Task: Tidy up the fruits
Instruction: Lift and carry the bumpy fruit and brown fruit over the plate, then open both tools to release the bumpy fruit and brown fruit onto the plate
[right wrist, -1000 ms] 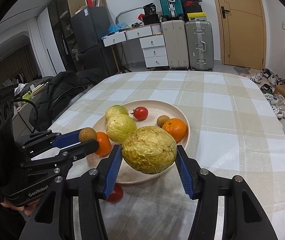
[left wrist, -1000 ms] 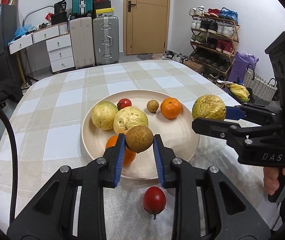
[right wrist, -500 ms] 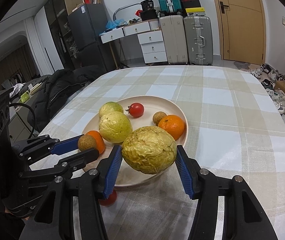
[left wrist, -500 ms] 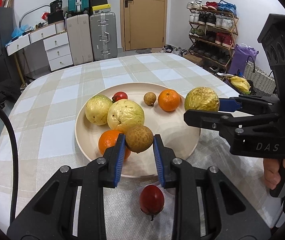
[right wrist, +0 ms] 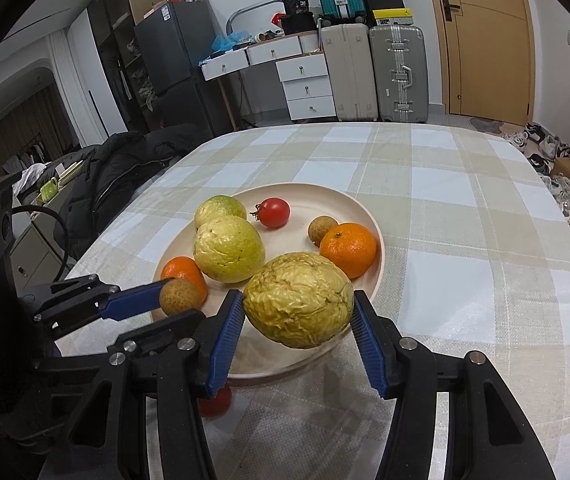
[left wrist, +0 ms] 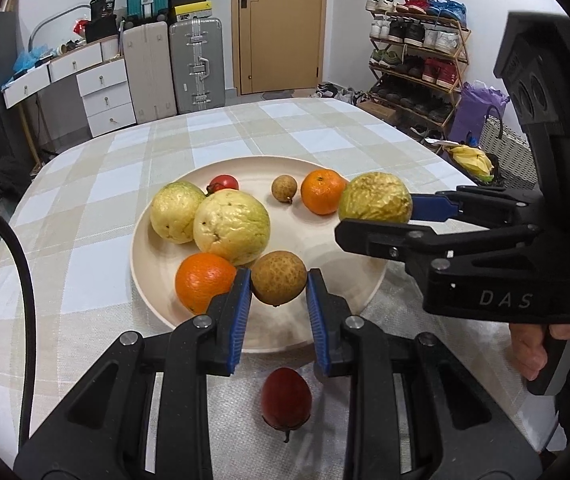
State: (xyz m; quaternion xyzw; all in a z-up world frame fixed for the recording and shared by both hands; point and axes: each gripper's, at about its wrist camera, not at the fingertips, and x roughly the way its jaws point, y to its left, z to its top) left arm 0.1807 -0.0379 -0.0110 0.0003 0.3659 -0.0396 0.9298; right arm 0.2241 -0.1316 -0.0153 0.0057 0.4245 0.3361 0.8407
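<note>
Two grippers over plate (left wrist: 147, 280) rim, left gripper (left wrist: 279, 292) jaws pinching longan (left wrist: 279, 277), right gripper (right wrist: 299, 316) jaws pinching wrinkled fruit (right wrist: 299, 306)

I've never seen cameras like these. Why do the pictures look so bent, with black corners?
Both wrist views use fisheye lenses: in the left view the door and table edges bow and a dark ring frames the picture; in the right view the fridge leans, while the wrinkled yellow fruit up close looms large and sharp.

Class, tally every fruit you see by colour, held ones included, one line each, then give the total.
Yellow-green: 3
Orange: 2
Brown: 2
Red: 2
Total: 9
</note>
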